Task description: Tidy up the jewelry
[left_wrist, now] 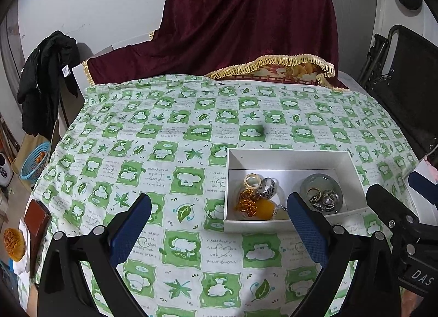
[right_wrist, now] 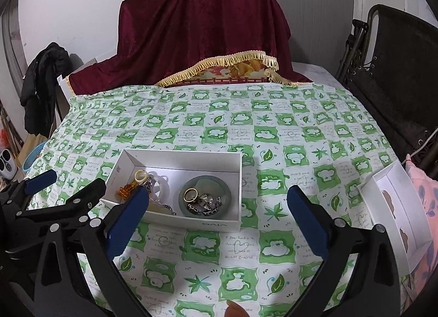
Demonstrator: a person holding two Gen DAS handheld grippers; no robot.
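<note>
A white open box (left_wrist: 287, 155) (right_wrist: 197, 224) sits on the green patterned tablecloth (left_wrist: 178, 131) (right_wrist: 273, 131). Inside it lie a cream ring (left_wrist: 252, 180) (right_wrist: 141, 175), a patterned silver ring (left_wrist: 267, 187), orange beads (left_wrist: 246, 202) (right_wrist: 126, 189), an amber pendant (left_wrist: 266, 209), and a round grey-green dish (left_wrist: 320, 192) (right_wrist: 205, 198) holding a gold ring (right_wrist: 190, 194) and silver pieces (right_wrist: 206, 203). My left gripper (left_wrist: 219, 221) is open and empty, just in front of the box. My right gripper (right_wrist: 216, 217) is open and empty, its fingers on either side of the box's near right part.
A dark red cloth with gold fringe (left_wrist: 246, 24) (right_wrist: 202, 29) covers something at the back. A white box lid (right_wrist: 394, 213) lies at the right. A black folded chair (left_wrist: 405, 84) (right_wrist: 397, 76) stands right. A brown wallet (left_wrist: 37, 220) lies at the left edge.
</note>
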